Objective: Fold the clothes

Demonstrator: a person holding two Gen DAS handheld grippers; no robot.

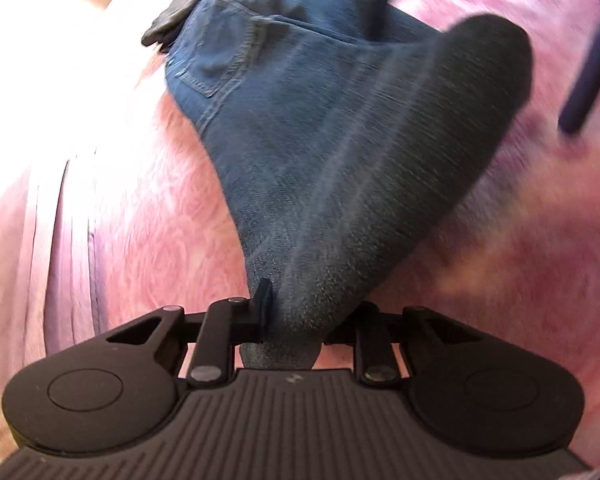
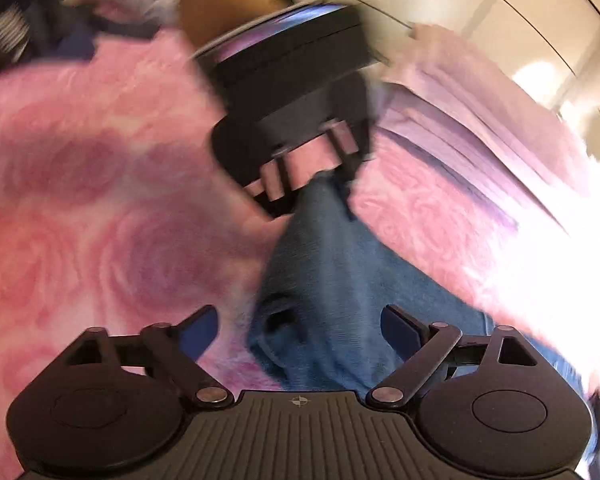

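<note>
Left wrist view: left gripper (image 1: 296, 312) clamped on a bunched fold of blue jeans (image 1: 300, 120), denim pinched between the narrowed fingers right at the tool's front edge. One dark fingertip (image 1: 263, 300) visible against the cloth on the left of the bunch; the opposite finger hidden behind the fabric. Ahead of the fingers, jeans fanning out wide and lifted, a back pocket (image 1: 216, 48) with pale stitching far ahead and to the left. Beneath and on both sides, a pink rose-patterned bedspread (image 1: 140, 208). A dark, crumpled item (image 1: 172, 20) beyond the pocket, too blurred to identify. Far ahead to the right, dark bars of the right gripper (image 1: 592, 60), heavily blurred.

Right wrist view: right gripper (image 2: 300, 324) spread wide, its blue-faced fingers (image 2: 198, 330) standing well apart and clear of the cloth. Between and just ahead of them, the jeans (image 2: 332, 264), a rumpled end lying on the pink bedspread (image 2: 80, 200), not pressed by either pad. Straight ahead, at the far end of the denim strip, the left gripper (image 2: 320, 178) seen from the front, holding the other end of the garment. Folded pale-pink bedding (image 2: 480, 120) ahead on the right, overexposed brightness at the right edge. Dark clothing (image 2: 24, 20) far ahead on the left, smeared by motion blur.
</note>
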